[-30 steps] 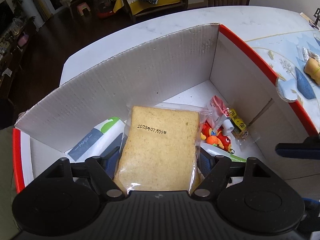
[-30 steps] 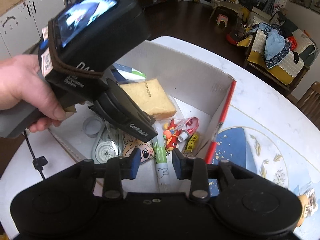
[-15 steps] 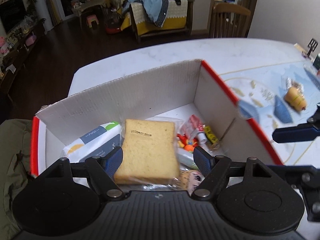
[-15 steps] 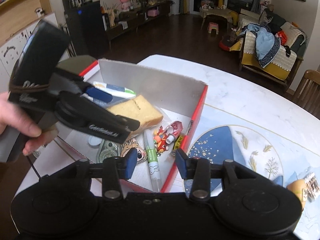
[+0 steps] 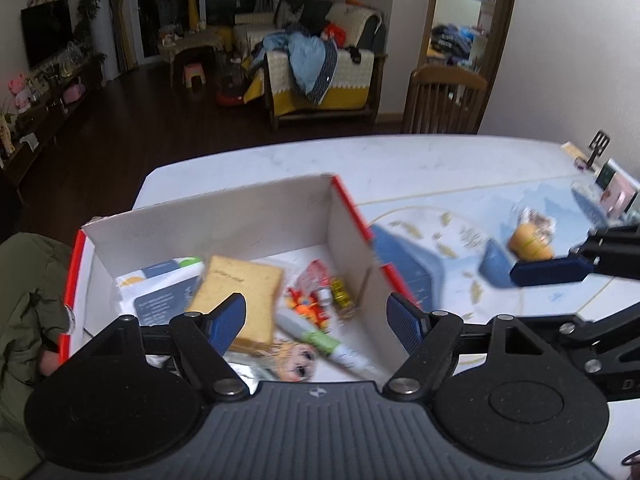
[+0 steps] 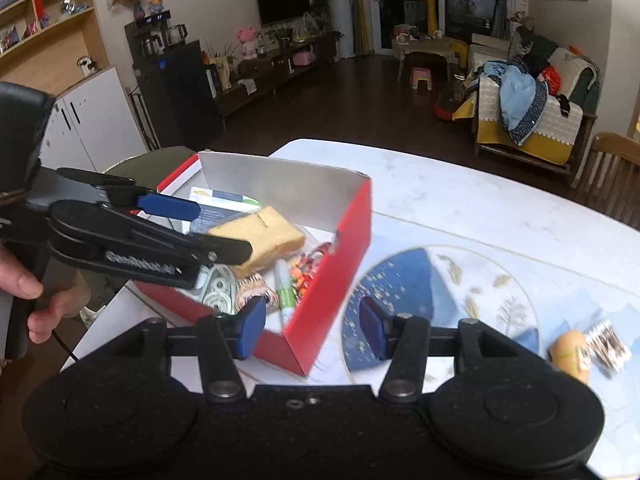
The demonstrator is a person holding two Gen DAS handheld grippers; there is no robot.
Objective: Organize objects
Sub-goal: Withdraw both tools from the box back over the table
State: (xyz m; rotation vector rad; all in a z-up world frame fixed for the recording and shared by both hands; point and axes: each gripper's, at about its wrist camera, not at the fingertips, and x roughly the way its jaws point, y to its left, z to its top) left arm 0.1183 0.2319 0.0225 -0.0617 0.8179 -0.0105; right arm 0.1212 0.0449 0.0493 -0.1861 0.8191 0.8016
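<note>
My left gripper (image 5: 316, 322) hangs above the near edge of the box (image 5: 348, 196) with its jaws spread wide and nothing between them; its blue pads (image 5: 226, 320) frame the things below without touching any. The box, red outside and white inside, sits at the left end of the table (image 5: 420, 160); inside it a bagged slice of bread (image 5: 236, 284) lies in the middle, partly over a white and blue packet (image 5: 160, 292) against the left wall; just right of the bread lie a small red and orange toy (image 5: 308, 304) and a green and white marker (image 5: 320, 338), with a cartoon face sticker (image 5: 296, 358) near the front wall. My right gripper (image 6: 312, 326) is also released and empty, held above the table at the box's outer red corner; one pad (image 6: 252, 326) is over the box's front edge, the other over the blue patterned mat (image 6: 400, 280). Far right on that mat, well apart from the box, rests a small yellowish toy (image 6: 572, 354) touching a crinkled silver wrapper (image 6: 606, 346).
</note>
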